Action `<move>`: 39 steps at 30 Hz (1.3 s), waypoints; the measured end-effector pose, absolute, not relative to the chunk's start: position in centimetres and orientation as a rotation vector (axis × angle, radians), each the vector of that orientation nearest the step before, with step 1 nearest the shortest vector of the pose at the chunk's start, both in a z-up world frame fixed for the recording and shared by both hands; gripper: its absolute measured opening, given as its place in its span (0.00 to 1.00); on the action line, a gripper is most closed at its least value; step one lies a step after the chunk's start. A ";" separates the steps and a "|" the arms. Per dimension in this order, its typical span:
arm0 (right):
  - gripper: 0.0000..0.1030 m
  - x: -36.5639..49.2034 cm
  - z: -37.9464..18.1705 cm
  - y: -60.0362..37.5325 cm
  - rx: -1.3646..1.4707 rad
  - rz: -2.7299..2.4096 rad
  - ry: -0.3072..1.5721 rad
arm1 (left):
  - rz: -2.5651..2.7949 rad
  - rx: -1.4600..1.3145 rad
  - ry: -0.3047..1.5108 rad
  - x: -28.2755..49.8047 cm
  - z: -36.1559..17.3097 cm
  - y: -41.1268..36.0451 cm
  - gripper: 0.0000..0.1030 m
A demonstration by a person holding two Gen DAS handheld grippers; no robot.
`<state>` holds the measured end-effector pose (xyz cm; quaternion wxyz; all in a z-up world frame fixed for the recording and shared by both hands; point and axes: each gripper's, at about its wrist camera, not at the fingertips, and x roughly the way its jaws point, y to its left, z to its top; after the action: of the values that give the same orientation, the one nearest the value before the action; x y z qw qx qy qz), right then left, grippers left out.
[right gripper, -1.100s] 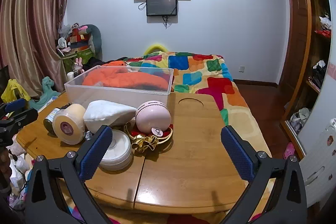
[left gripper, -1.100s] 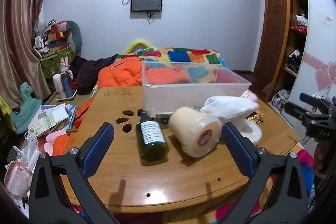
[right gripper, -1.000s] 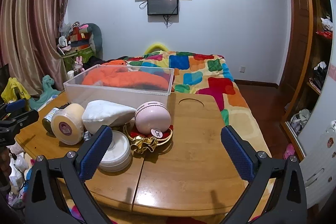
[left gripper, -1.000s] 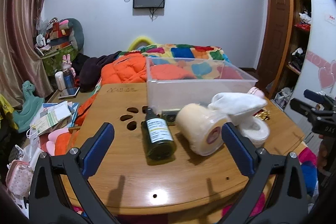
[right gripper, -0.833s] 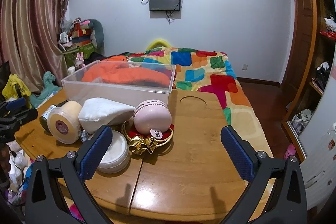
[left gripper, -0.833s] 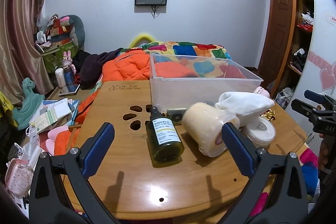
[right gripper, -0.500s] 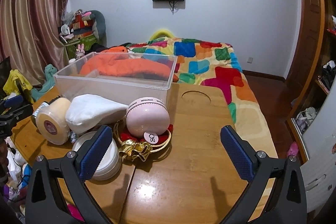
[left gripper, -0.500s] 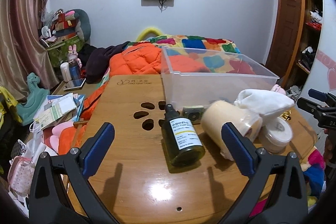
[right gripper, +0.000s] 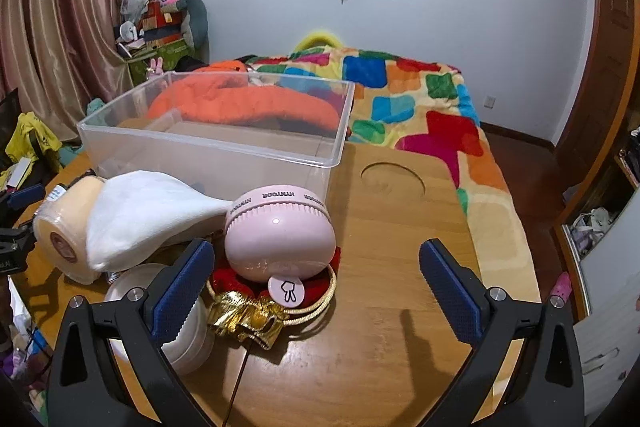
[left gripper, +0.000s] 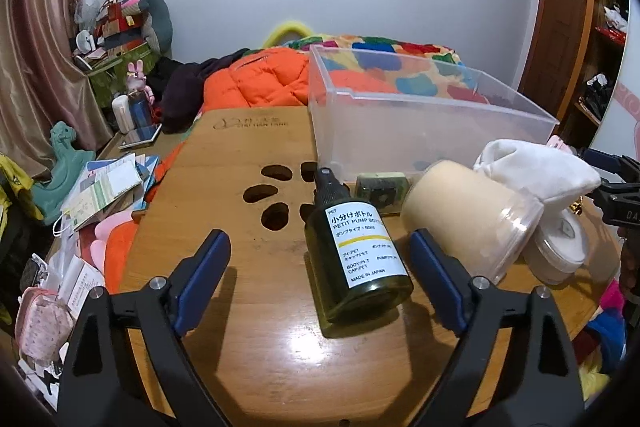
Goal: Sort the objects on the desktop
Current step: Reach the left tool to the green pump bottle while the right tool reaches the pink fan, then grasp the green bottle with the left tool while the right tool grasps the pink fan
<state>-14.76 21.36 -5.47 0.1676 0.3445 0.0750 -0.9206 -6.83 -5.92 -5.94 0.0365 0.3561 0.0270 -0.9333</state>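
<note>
Green bottle [left gripper: 356, 251]: lying on its side on the wooden bench [left gripper: 248, 307], near the left edge of the clutter, pump end pointing far toward the clear bin [left gripper: 420, 123].
Left claw [left gripper: 320, 279]: jaws closing around the bottle, pads not yet touching it; nothing grasped.
Rolling risk: one pad is likely arriving first and nudging the round bottle sideways.
Neighbour risk: the right pad is passing just beside the cream roll [left gripper: 468, 223], which may get shoved or pinched.
Right claw [right gripper: 316, 287]: released and empty, hovering over the pink round gadget [right gripper: 280, 243] and gold ribbon [right gripper: 244, 319]; the ribbon may be snagging a pad.
</note>
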 end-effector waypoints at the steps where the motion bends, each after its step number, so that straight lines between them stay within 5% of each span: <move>1: 0.98 -15.0 -5.6 21.3 0.988 -2.614 0.222 | -2.864 1.099 0.086 -6.9 -6.1 -5.9 0.88; 13: 0.89 -16.9 -6.6 20.2 1.040 -2.548 0.261 | -2.842 1.142 0.111 -7.8 -6.4 -5.7 0.82; 17: 0.85 -17.1 -6.8 19.9 1.042 -2.536 0.266 | -2.835 1.168 0.136 -8.0 -6.6 -5.9 0.71; 27: 0.58 -17.3 -7.3 19.7 1.060 -2.486 0.259 | -2.815 1.155 0.130 -8.3 -6.6 -6.1 0.57; 39: 0.58 -16.2 -6.4 20.7 1.045 -2.502 0.238 | -2.819 1.146 0.136 -8.3 -6.5 -6.4 0.40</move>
<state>-16.21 20.66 -6.40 0.2081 0.3753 0.0857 -0.8991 -8.35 -6.43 -6.52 0.0478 0.3757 0.0446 -0.9244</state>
